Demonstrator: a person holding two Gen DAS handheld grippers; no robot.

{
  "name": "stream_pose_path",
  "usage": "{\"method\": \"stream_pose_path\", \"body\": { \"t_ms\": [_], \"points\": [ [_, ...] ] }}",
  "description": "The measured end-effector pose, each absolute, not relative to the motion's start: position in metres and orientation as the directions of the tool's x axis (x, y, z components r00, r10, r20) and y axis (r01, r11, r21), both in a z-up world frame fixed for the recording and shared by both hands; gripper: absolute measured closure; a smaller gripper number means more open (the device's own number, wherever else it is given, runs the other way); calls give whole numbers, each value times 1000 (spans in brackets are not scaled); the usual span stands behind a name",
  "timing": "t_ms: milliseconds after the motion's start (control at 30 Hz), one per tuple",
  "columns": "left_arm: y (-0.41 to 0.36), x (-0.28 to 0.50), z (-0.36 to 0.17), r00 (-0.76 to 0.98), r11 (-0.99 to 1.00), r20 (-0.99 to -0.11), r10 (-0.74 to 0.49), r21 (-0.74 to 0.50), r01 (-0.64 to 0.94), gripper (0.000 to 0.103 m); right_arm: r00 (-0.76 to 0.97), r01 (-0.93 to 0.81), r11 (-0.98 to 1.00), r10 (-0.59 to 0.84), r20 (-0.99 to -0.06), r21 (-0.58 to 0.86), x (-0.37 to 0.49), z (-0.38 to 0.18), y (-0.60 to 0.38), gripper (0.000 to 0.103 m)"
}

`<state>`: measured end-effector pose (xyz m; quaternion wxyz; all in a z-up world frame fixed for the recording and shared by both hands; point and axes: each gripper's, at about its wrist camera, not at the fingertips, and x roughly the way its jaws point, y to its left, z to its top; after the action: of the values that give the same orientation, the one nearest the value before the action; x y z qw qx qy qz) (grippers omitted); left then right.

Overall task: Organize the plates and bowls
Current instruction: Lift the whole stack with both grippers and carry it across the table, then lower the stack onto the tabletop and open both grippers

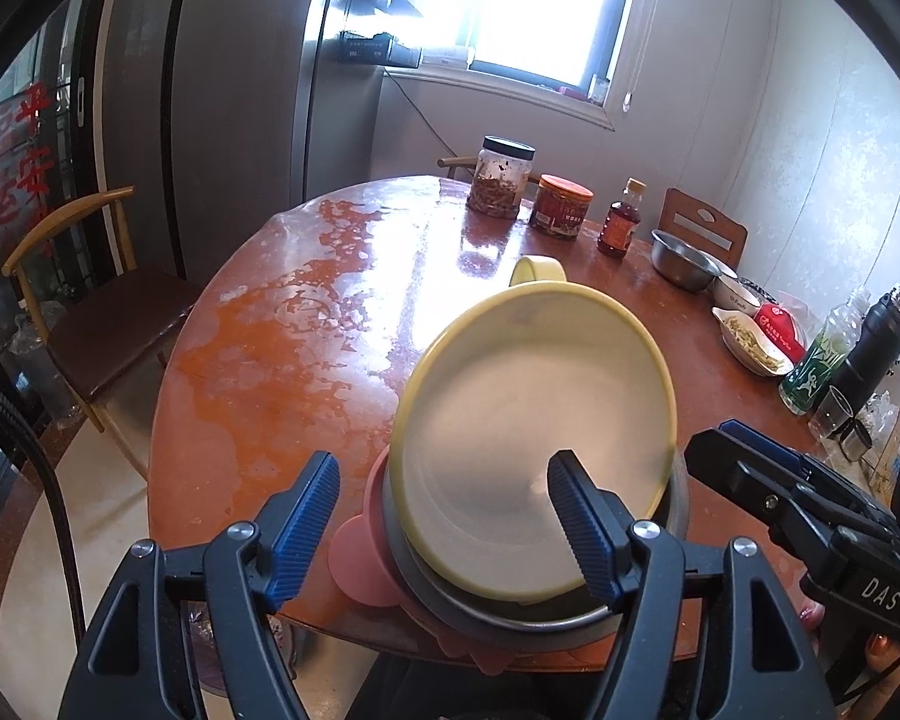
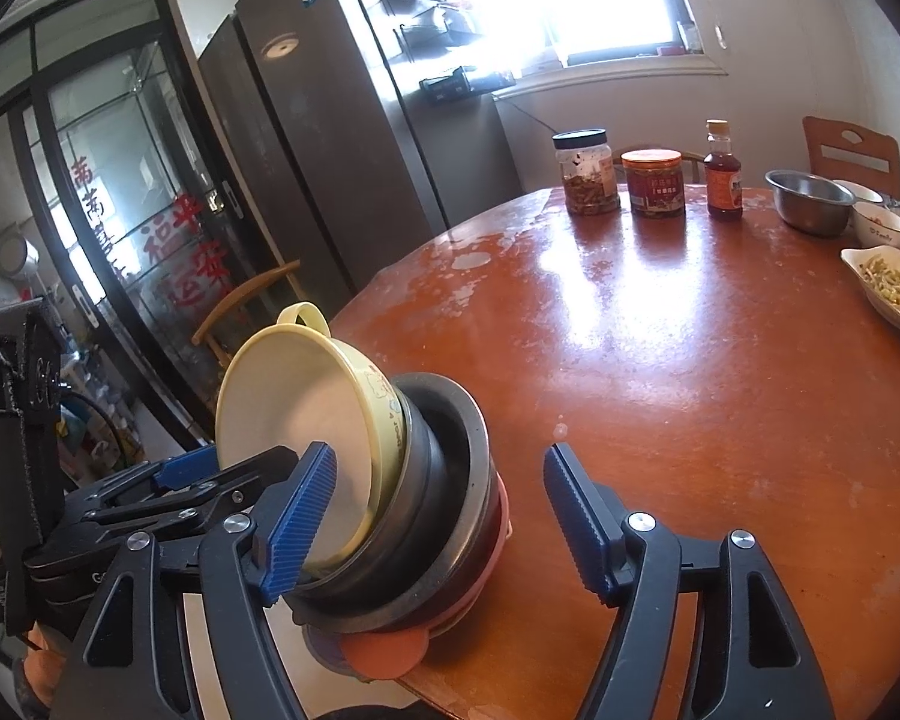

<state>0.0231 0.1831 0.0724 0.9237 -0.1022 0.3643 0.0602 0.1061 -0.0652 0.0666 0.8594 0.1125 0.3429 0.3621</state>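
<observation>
A stack of bowls stands at the near edge of the round wooden table (image 1: 306, 324). On top is a yellow bowl (image 1: 534, 396) with a loop handle, tilted; under it are steel bowls (image 2: 450, 480), then a pink dish (image 1: 360, 558) with round tabs. My left gripper (image 1: 443, 461) is open: one finger hangs over the yellow bowl's inside, the other stands left of the stack, apart from it. My right gripper (image 2: 439, 450) is open too, with the steel bowls' side between its fingers and no pad touching. Its fingers (image 1: 744, 456) show at the right of the left wrist view.
At the table's far side stand a dark-lidded jar (image 2: 588, 174), a red jar (image 2: 654, 183) and a brown bottle (image 2: 723, 171). Further right are a steel bowl (image 2: 810, 201), white bowls (image 2: 879, 225), a dish of food (image 2: 891, 291), a green bottle (image 1: 825, 354) and a black flask (image 1: 870, 354). A wooden chair (image 1: 102, 312) stands left.
</observation>
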Motion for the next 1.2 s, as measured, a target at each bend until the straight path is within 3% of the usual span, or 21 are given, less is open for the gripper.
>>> {"method": "stream_pose_path", "body": {
  "t_ms": [433,733,1200],
  "points": [
    [182,-4,93,749,972,-658,77,-118,-203,31,513,-552,712,701,-496,435,98,72,-81,29],
    [229,-19,85,704,938,-689,175,-100,-331,31,508,-544,724,686,-520,423,93,62,-90,28],
    [262,35,20,606,940,-795,19,-192,-281,31,436,-530,713,694,-573,460,96,26,-89,28]
  ]
}}
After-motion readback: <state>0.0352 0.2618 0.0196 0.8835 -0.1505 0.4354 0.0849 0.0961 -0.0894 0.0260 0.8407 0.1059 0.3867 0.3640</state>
